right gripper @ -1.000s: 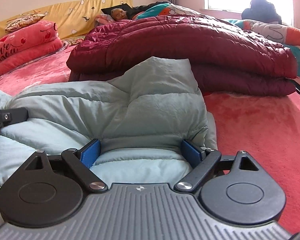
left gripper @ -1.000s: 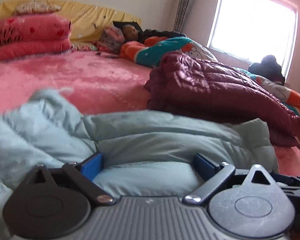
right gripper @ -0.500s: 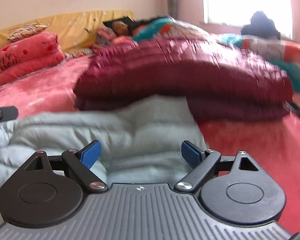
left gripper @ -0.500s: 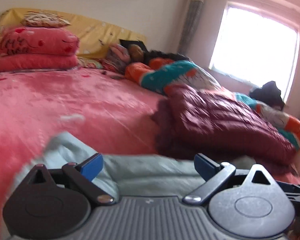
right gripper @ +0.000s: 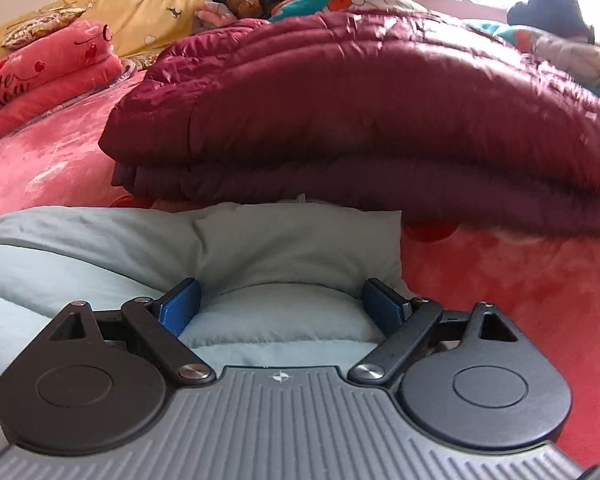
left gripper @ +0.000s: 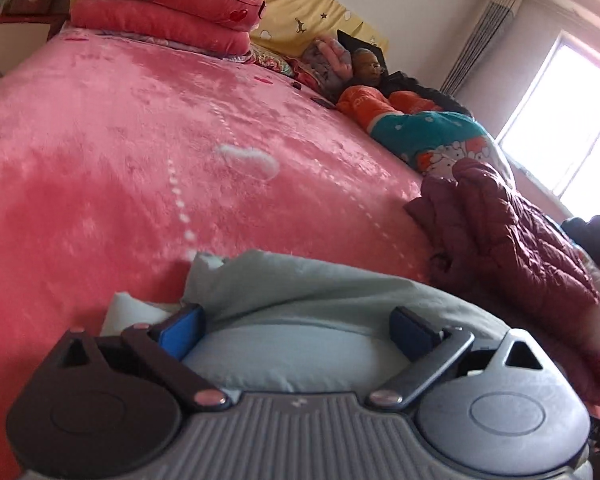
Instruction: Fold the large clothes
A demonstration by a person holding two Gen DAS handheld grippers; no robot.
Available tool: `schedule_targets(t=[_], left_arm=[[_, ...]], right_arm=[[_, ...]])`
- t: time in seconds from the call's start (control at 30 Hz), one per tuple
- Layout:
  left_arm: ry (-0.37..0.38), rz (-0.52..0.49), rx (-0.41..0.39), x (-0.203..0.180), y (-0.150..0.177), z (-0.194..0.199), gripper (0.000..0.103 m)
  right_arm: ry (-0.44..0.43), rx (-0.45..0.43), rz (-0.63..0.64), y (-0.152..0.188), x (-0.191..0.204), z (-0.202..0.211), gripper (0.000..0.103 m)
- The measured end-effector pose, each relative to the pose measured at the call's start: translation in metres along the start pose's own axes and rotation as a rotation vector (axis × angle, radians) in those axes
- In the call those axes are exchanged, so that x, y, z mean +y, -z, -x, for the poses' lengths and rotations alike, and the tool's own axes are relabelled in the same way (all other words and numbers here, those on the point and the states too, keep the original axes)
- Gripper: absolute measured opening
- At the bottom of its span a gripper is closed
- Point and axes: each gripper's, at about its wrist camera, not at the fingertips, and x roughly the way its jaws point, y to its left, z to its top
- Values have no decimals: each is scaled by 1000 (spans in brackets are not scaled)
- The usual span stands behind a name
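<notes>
Jaws of both grippers spread, pale blue jacket (right gripper: 228,248) bulging between.

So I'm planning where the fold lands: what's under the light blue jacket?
The light blue jacket lies on the pink bedspread, visible around its edges. The maroon jacket sits behind it. Directly beneath is covered.

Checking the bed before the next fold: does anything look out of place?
Only a small white tuft, maybe loose filling, lying alone on the pink bedspread beyond the light blue jacket. The maroon jacket sits folded.
</notes>
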Motion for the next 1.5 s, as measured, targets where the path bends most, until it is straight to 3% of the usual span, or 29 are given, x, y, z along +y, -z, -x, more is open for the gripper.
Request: schedule_targets(t=[0.23, 0.33, 0.43, 0.57, 0.77, 0.9, 1.0, 1.2, 1.5], left_arm=[[-12, -32, -1, -7, -6, 16, 100], [45, -5, 9, -6, -19, 39, 100], [80, 46, 53, 8, -35, 59, 100], [71, 83, 115, 36, -39, 70, 100], [116, 97, 231, 61, -28, 71, 100], [158, 140, 283, 72, -21, 61, 100], [195, 161, 287, 76, -19, 56, 100], [286, 255, 286, 86, -19, 45, 101], [358, 192, 349, 62, -13, 26, 101]], right_arm=[[-17, -25, -27, 7, -3, 0, 103], [-54, -37, -81, 1, -22, 19, 103], [-172, -60, -218, -6, -55, 46, 103], [-323, -5, -457, 5, -121, 63, 103], [-516, 107, -618, 48, -174, 66, 103], [-609, 86, -638, 58, -177, 66, 103], [-704, 127, -640, 55, -165, 56, 103], [-781, 208, -596, 46, -145, 40, 103], [-890, 246, -658, 44, -133, 34, 103]])
